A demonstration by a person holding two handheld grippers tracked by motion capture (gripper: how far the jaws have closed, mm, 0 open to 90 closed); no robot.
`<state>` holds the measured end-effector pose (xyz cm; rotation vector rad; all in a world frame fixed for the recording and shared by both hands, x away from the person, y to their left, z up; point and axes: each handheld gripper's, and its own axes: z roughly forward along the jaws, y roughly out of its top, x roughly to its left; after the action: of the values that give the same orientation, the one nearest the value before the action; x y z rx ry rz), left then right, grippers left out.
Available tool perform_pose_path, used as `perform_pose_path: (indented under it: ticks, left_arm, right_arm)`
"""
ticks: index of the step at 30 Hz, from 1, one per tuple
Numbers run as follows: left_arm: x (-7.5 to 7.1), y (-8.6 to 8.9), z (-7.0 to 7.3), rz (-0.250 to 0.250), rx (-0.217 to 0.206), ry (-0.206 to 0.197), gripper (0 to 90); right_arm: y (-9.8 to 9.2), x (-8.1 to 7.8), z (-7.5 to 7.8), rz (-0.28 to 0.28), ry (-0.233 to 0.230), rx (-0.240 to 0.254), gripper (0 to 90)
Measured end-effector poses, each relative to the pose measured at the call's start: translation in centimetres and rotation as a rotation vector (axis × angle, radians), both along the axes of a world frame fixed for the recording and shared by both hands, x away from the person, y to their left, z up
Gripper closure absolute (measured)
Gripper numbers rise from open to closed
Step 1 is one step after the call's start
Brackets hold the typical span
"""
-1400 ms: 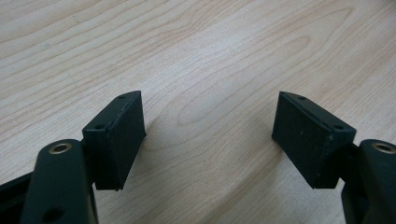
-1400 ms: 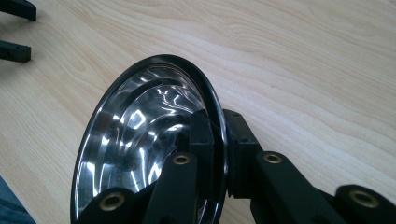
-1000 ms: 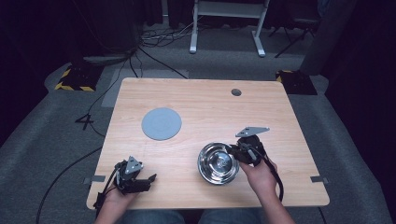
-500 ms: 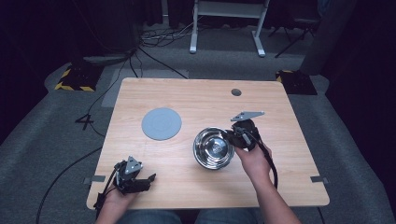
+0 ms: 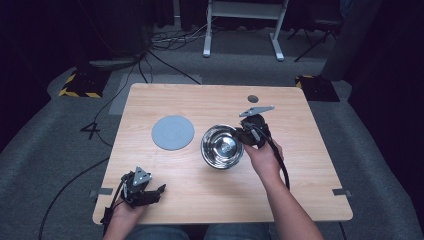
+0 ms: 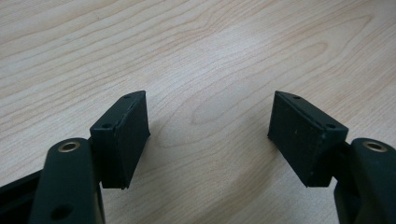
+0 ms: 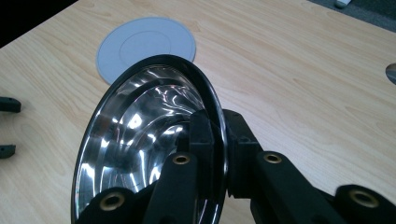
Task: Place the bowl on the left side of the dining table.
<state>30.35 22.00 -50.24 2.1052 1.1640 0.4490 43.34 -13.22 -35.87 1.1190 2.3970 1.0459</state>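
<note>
Pale wooden table (image 5: 310, 165) on grey carpet, dark room behind. Right tongs (image 5: 246, 136) are clamped on the rim of a shiny steel bowl (image 5: 221, 146), one jaw inside the rim and one outside, holding the bowl tilted just right of a flat grey disc (image 5: 173, 132). Left tongs (image 5: 159, 191) rest near the table's front left corner, jaws wide apart over bare wood, well apart from the bowl.

Lab or studio, bare wooden table (image 5: 300, 170), grey carpet (image 5: 60, 150), floor cables (image 5: 165, 55), hazard-taped blocks (image 5: 80, 85), dark surroundings
</note>
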Motion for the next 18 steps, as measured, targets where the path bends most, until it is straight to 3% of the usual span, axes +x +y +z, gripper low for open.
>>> perform_pose_path:
  ticks: [10, 18]
  left_arm:
    - [0.1, 0.0, 0.0, -0.003, 0.000, 0.004, 26.8]
    - [0.2, -0.1, 0.0, -0.014, 0.005, 0.007, 24.1]
  right_arm:
    - [1.6, 2.1, 0.5, -0.011, -0.016, -0.010, 83.7]
    - [2.9, 3.3, 1.0, -0.038, -0.016, 0.010, 83.7]
